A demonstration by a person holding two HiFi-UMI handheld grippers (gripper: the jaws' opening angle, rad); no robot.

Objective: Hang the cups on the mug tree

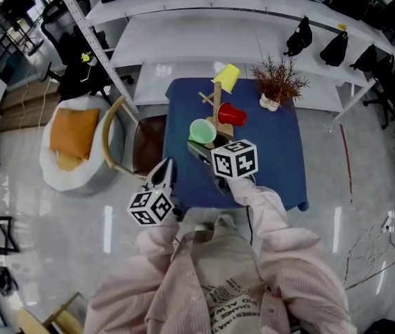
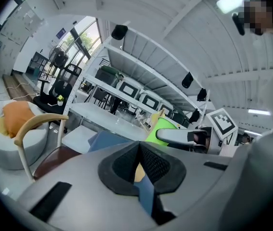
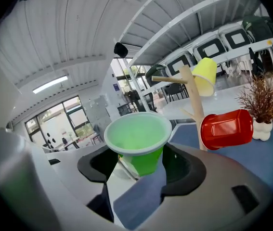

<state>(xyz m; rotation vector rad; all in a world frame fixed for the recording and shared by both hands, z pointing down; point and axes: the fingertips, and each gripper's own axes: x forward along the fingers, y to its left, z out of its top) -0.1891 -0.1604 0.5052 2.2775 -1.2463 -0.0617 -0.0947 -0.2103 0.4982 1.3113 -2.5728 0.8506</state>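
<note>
A wooden mug tree stands at the back of the blue table. A yellow cup hangs upside down on its top peg. A red cup hangs lower on its right side. My right gripper is shut on a green cup, held in the air just left of the tree with its mouth tipped toward the camera. My left gripper is shut and empty, off the table's near-left corner.
A dried plant in a white pot stands right of the tree. A wooden chair and a white beanbag with an orange cushion sit left of the table. White shelving runs behind it.
</note>
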